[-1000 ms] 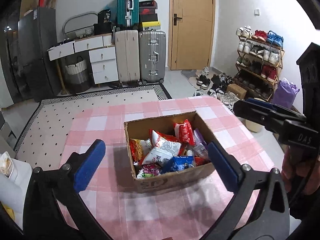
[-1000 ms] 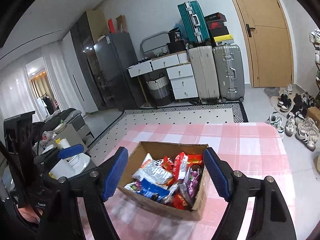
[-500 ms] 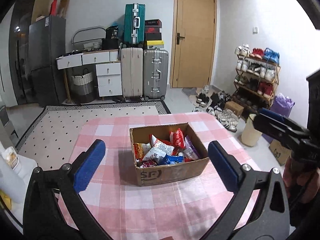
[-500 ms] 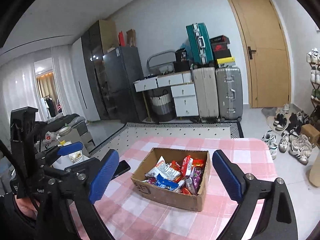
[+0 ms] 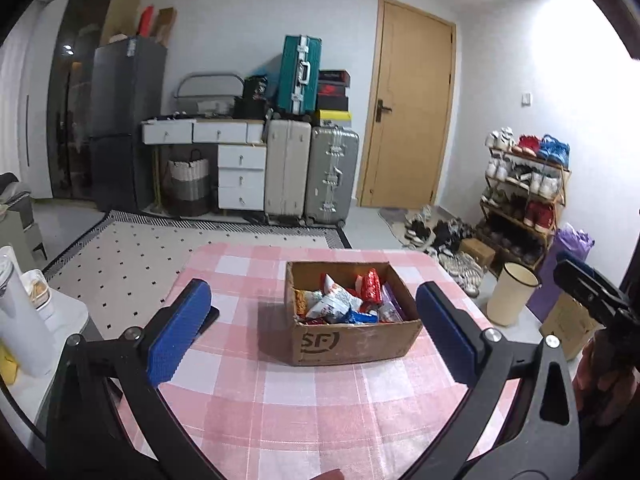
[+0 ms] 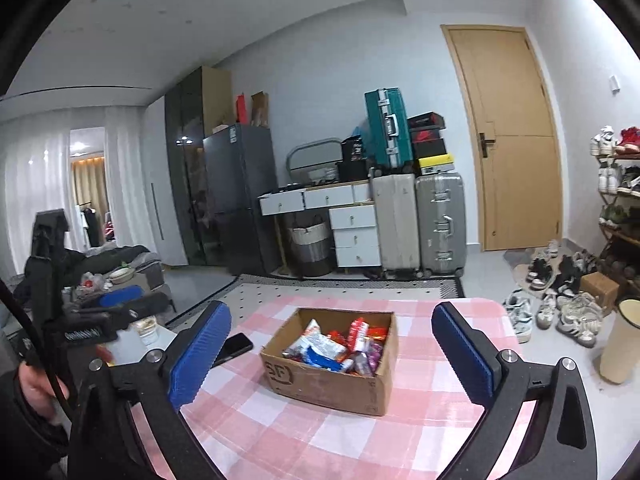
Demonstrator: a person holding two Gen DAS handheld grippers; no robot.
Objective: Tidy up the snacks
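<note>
phone (image 6: 236,347) partly behind claw pad, snack packet (image 5: 334,304) print too small to read, shoe rack (image 6: 618,200) cut off at frame edge

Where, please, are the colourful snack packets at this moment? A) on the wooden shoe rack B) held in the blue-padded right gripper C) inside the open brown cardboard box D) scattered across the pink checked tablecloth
C: the colourful snack packets lie heaped inside the open brown cardboard box, and the pink checked tablecloth around it is bare.

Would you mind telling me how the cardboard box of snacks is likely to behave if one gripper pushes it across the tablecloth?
The box sits low and wide, so it would probably slide, not tip. Its load is crinkly packets, so it is likely light. The tablecloth may bunch ahead of it.
</note>
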